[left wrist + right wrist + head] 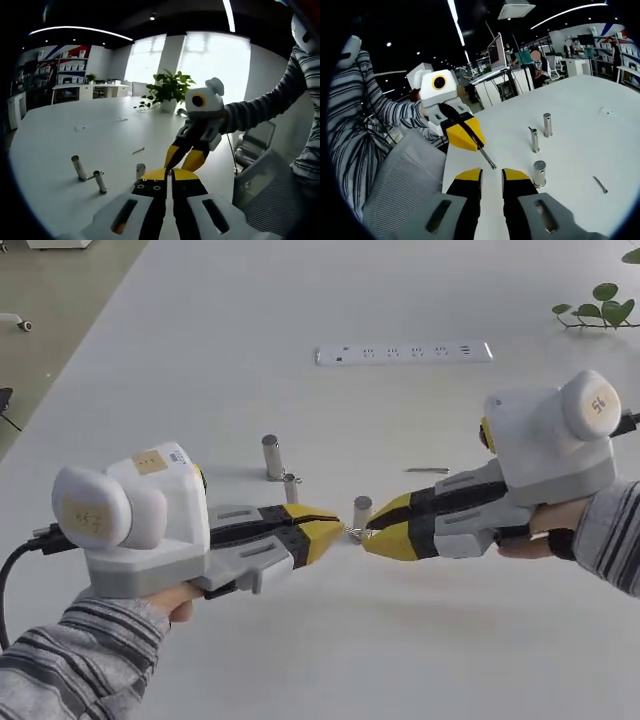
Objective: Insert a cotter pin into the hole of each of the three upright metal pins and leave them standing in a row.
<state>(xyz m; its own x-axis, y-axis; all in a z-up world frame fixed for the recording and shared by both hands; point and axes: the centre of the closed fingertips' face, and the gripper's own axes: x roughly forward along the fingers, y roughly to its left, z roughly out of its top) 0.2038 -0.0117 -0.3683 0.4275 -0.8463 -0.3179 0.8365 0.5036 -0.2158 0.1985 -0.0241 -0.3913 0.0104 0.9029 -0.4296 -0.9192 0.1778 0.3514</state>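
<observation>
Left tool (335, 529) clamped on cotter pin (488, 158), just beside nearest metal pin (362, 510). Cotter pin's long axis follows left jaws, roughly level, free end toward right tool (371, 530), whose jaws are apart. Risks: thin cotter pin twists or drops to table (200, 340) in handover; tools knock metal pin over.

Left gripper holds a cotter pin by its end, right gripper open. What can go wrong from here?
1. The cotter pin is pinched only at its end by the left gripper; a nudge from the right gripper may twist or drop it.
2. The nearest metal pin stands close beside the right gripper and could be knocked over.
</observation>
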